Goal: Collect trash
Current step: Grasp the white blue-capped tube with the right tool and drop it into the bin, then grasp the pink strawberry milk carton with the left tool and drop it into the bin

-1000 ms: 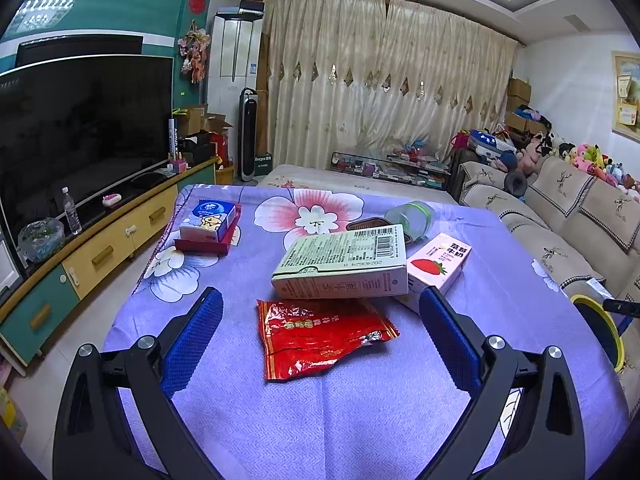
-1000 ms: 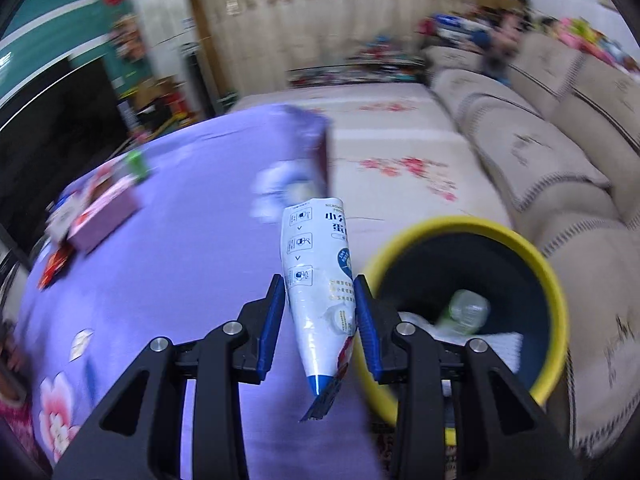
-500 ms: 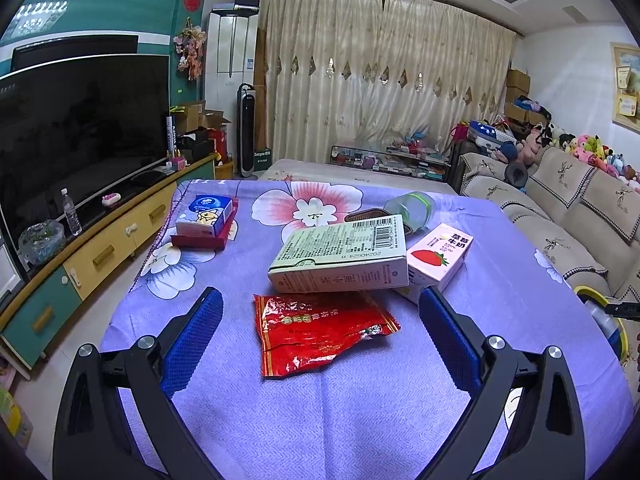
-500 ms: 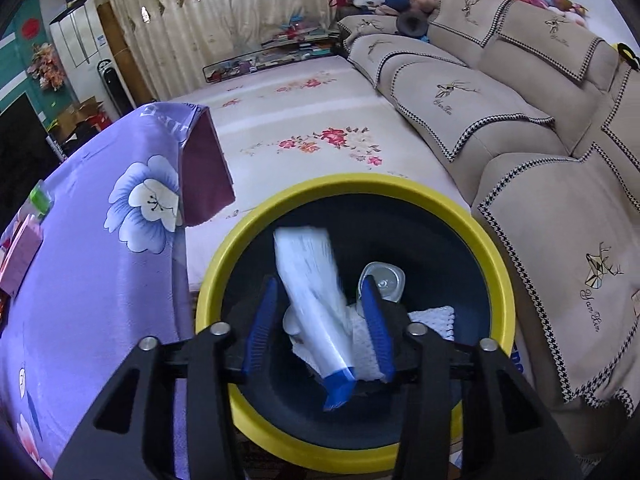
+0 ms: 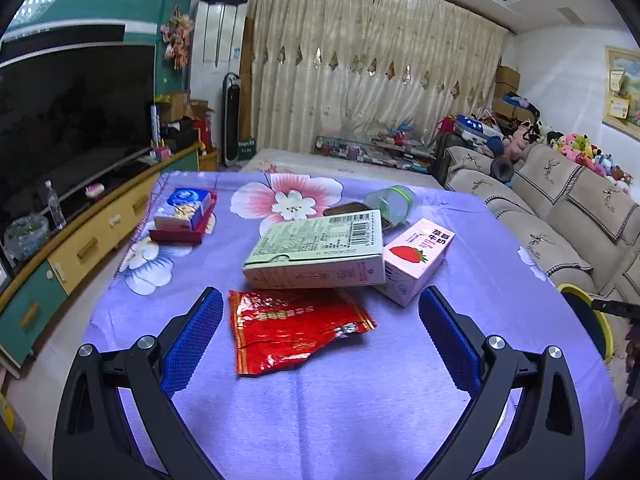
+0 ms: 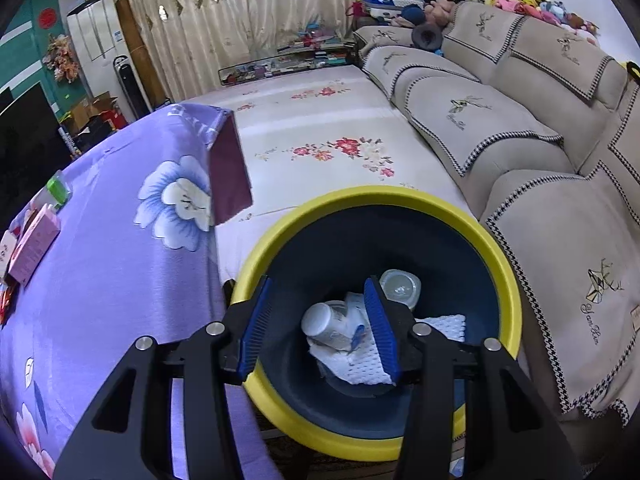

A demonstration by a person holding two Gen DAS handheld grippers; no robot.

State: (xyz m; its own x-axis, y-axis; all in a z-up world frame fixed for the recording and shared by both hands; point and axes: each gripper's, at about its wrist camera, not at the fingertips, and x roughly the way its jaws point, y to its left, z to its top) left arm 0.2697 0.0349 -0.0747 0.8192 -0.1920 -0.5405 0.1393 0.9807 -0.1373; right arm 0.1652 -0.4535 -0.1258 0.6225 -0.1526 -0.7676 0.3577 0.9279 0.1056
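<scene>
In the right wrist view my right gripper hangs open over the yellow-rimmed dark blue bin, nothing between its pads. Inside the bin, on white paper, lies a white tube-shaped packet beside a clear container. In the left wrist view my left gripper stands wide open just above a red foil wrapper on the purple floral tablecloth. Behind it lie a pale green box, a pink strawberry milk carton and a green-lidded jar.
A blue tissue pack rests on a red box at the table's left. The beige sofa runs along the right, close to the bin. A TV cabinet stands left of the table. The bin's rim shows at the table's right edge.
My right gripper carried the white packet from the table edge to over the bin and opened; the packet now lies in the bin. The left gripper stayed open over the red wrapper.
</scene>
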